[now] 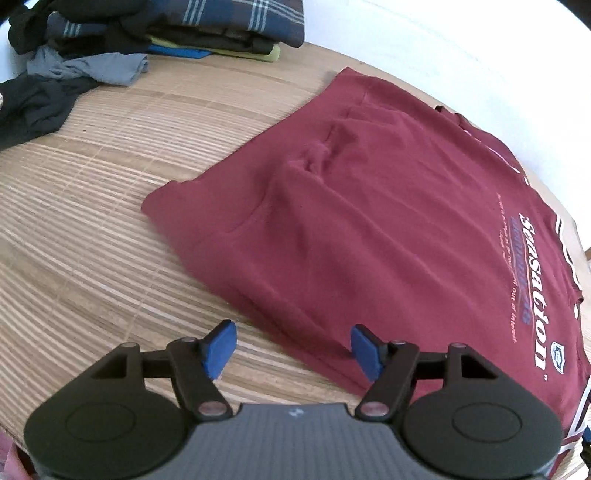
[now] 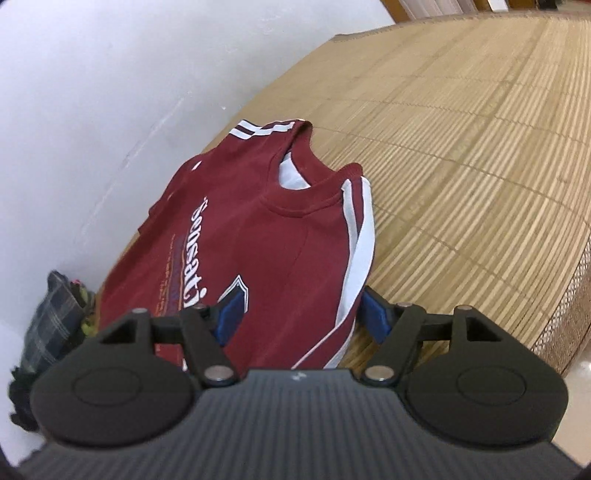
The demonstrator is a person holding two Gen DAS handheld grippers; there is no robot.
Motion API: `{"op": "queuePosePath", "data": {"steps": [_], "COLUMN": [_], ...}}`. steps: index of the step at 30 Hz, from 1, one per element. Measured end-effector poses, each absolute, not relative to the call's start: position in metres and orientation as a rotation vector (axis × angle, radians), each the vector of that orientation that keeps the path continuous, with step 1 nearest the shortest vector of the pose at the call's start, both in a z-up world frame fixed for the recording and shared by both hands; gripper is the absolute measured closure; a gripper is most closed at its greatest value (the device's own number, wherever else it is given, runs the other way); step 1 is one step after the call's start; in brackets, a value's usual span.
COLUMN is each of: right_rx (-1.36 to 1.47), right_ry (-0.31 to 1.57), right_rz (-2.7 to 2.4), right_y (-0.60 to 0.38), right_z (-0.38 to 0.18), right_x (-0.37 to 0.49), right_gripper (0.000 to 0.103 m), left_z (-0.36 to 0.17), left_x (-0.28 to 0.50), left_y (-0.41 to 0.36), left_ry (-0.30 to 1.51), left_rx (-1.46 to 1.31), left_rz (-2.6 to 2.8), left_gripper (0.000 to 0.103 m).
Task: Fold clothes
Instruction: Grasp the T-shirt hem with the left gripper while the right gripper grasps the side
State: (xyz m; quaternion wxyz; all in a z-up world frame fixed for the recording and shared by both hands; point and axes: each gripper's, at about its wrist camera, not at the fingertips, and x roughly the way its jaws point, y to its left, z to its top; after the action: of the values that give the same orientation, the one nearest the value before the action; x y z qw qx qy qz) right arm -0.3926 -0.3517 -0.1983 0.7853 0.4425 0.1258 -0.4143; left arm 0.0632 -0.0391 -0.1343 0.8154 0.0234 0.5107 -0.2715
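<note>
Currently the maroon cotton T-shirt with white shoulder stripes and white lettering (image 1: 388,229) lies flat on the woven bamboo-slat mat (image 1: 92,240), alongside the white wall (image 2: 92,92). Its near side is folded inward, the sleeve tucked over the body. Left gripper (image 1: 293,350): jaws open, blue pads apart, nothing between them; one pad over bare mat, the other over the shirt's near edge. Contact with the cloth cannot be told. Right gripper (image 2: 303,314): jaws open, straddling the striped shoulder side of the shirt; pads do not press the fabric. Pile of folded dark plaid and mixed garments (image 1: 207,26) sits at the far corner of the mat by the wall, well apart from the shirt.
</note>
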Motion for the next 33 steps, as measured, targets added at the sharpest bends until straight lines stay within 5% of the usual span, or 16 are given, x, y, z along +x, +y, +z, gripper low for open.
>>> {"op": "queuePosePath", "data": {"steps": [15,17,22,24,25,26,33], "right_rx": [1.085,1.066,1.003,0.946,0.935,0.931,1.245], "right_ry": [0.208,0.215,0.230,0.265,0.284,0.301,0.137], "right_rz": [-0.830,-0.824,-0.836,-0.859,-0.878,-0.897,-0.784], "right_y": [-0.354,-0.357,-0.367,-0.368,-0.369,-0.371,-0.383], "right_z": [-0.203,-0.204,-0.204,-0.203,-0.204,-0.206,-0.228], "right_x": [-0.394,-0.388,-0.365,-0.356,-0.353,-0.352,-0.399], "right_gripper": [0.033,0.033,0.033,0.052,0.077,0.088,0.091], "left_z": [-0.140,-0.141,-0.143,-0.146,-0.146,-0.147,-0.151], "left_x": [0.078,0.081,0.079,0.080,0.080,0.080,0.080], "left_y": [-0.062,-0.067,-0.080,-0.077,-0.074,-0.071,-0.055], "left_ry": [1.049,1.043,1.013,1.025,1.024,1.024,1.043], "left_rx": [-0.078,-0.081,0.003,-0.032,-0.056,-0.080,-0.160], "left_rz": [-0.577,-0.572,-0.554,-0.567,-0.571,-0.576,-0.624], "left_gripper": [0.027,0.034,0.079,0.087,0.089,0.089,0.083]}}
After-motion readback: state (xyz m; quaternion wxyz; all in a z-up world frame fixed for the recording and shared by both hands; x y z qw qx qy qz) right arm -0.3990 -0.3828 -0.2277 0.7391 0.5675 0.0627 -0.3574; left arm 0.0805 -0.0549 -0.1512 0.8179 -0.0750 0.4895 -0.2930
